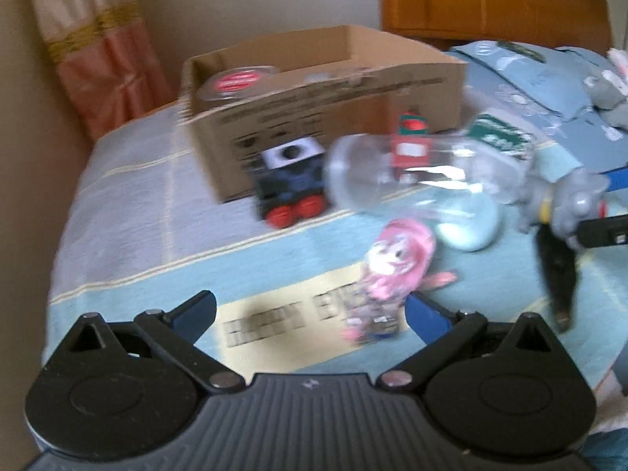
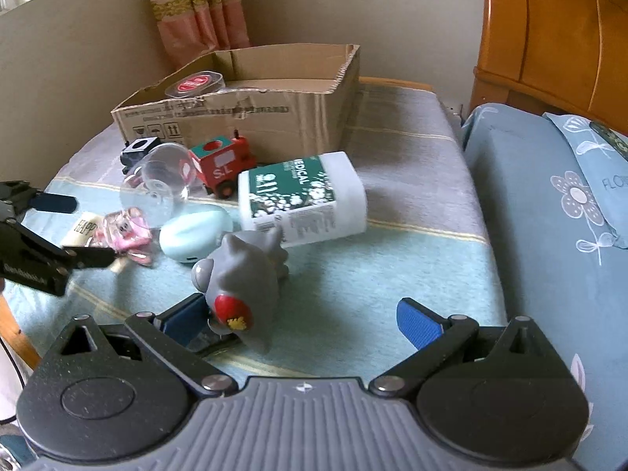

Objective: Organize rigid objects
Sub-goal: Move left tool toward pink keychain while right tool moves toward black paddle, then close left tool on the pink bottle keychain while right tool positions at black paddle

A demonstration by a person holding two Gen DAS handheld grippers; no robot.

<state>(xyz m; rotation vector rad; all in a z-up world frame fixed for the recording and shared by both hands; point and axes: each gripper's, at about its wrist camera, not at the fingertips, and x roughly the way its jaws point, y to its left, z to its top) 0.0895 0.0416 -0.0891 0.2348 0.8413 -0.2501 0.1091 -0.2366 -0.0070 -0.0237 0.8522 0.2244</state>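
An open cardboard box [image 1: 333,90] [image 2: 274,117] stands at the back of a small covered table and holds a clear tub with a red lid [image 1: 235,80] [image 2: 195,82]. In front of it lie a dark toy train [image 1: 290,180], a red toy train [image 2: 221,165], a clear glass [image 2: 161,184], a white and green bottle [image 2: 302,200], a pale blue case [image 2: 194,231], a pink figure [image 1: 388,271] [image 2: 125,231] and a grey dinosaur toy [image 2: 239,274]. My left gripper [image 1: 310,314] is open, just short of the pink figure. My right gripper [image 2: 302,320] is open, its left finger against the dinosaur.
A bed with a blue floral cover [image 2: 549,216] and a wooden headboard [image 2: 549,39] stands to the right of the table. A pink curtain [image 2: 196,8] hangs at the wall behind. The table's striped cloth [image 2: 392,274] shows bare in the right half.
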